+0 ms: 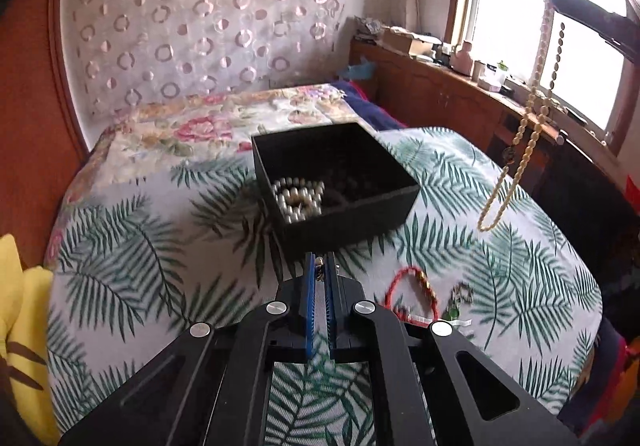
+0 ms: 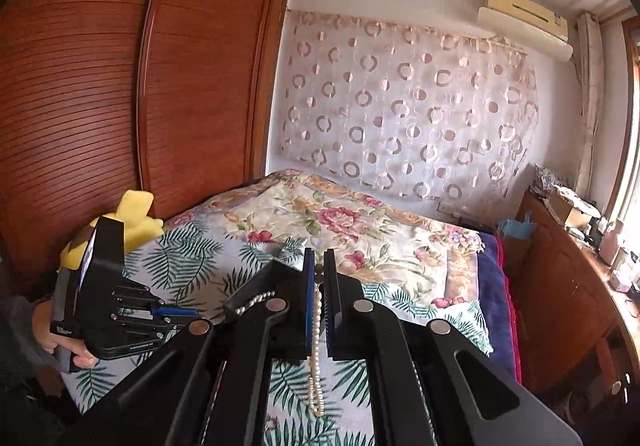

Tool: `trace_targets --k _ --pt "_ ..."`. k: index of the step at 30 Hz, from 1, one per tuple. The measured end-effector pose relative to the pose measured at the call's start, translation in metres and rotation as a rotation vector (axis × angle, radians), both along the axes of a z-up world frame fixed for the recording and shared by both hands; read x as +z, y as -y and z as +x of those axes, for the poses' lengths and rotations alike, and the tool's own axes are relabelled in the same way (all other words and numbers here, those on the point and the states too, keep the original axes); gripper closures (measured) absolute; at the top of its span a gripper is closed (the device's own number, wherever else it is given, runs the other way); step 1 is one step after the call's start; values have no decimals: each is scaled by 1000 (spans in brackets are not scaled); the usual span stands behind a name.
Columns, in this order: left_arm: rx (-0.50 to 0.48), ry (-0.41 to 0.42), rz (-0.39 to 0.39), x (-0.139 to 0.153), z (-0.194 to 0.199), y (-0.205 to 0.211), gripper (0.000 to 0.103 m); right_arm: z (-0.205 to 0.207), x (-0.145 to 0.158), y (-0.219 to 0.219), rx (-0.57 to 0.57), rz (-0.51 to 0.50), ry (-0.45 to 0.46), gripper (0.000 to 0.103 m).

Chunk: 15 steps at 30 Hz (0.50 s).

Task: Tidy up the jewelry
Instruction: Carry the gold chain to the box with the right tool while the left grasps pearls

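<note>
Right claw (image 2: 319, 266) raised, pinching pearl necklace (image 2: 316, 358) (dangling, seemingly).

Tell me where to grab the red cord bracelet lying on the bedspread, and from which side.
Grip the red cord bracelet on its bare red arc at the left, coming straight down from above. It lies flat as an open loop on the bedspread, and the gold beads at the top look less pinchable.

Cloth, beads, matt black plastic and glossy wood

A matt black box (image 1: 340, 182) holds glossy pearl beads (image 1: 298, 200) on a printed cloth bedspread (image 1: 128, 230); the cream bead necklace (image 1: 520, 150) looks smooth, the left gripper (image 1: 320, 266) is matt black plastic with ribbed blue pads (image 1: 309, 306), and the wardrobe (image 2: 120, 86) is glossy slatted wood.
</note>
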<state>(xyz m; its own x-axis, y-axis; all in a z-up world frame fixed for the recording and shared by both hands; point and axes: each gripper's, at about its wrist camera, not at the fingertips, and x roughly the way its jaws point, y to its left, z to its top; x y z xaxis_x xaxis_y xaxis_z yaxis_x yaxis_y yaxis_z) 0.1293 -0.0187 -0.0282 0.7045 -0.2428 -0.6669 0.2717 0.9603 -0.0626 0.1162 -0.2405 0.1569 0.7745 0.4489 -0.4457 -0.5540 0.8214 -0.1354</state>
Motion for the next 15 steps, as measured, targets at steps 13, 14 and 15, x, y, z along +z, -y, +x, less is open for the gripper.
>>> trace_targets --k 13,14,15 --pt "37 61 3 35 45 2 99 47 21 -39 9 -10 25 98" --pt "38 61 5 35 48 4 99 49 19 -40 7 -16 24 98" --pt "38 59 6 34 50 5 99 53 16 -43 5 -22 19 98"
